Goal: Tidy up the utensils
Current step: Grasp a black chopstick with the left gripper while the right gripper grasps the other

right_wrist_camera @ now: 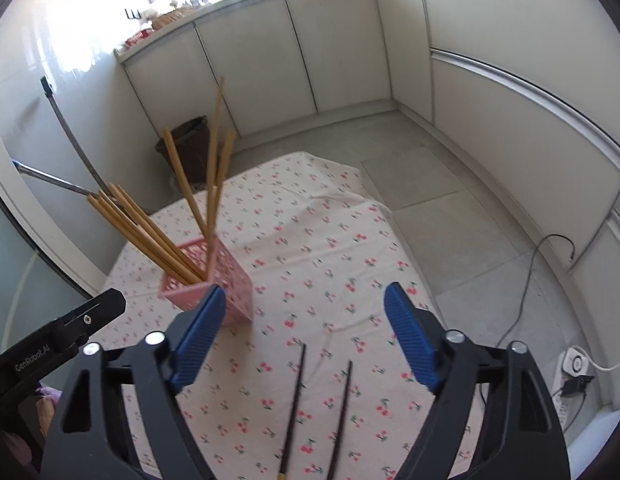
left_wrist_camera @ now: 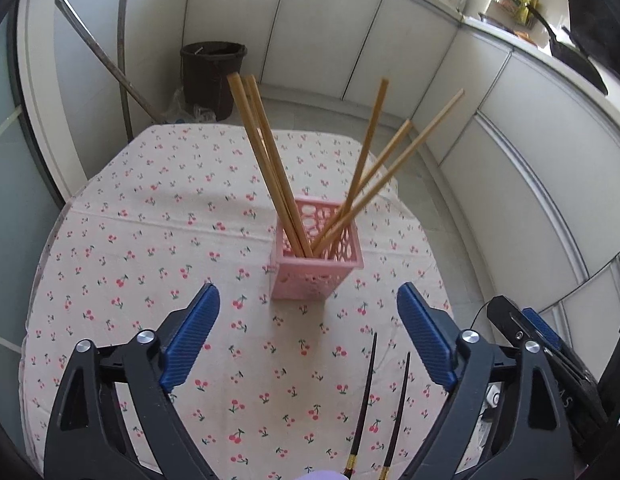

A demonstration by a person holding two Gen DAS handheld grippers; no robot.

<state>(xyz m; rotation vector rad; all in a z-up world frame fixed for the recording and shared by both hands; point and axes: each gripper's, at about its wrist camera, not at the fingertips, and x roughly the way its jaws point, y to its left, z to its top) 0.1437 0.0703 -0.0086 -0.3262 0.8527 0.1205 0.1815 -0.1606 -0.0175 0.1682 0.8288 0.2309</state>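
Left wrist view: cherry-print tablecloth (left_wrist_camera: 149,240), dark bin (left_wrist_camera: 211,76) behind pink holder (left_wrist_camera: 316,268), white cabinets (left_wrist_camera: 510,152) to its right. Left gripper (left_wrist_camera: 307,312) wide open, empty; right gripper (right_wrist_camera: 303,308) likewise. Dark chopsticks (left_wrist_camera: 366,400) lie near side of holder.

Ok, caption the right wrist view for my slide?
Open right gripper above two dark chopsticks on cherry-print cloth; pink holder alongside.
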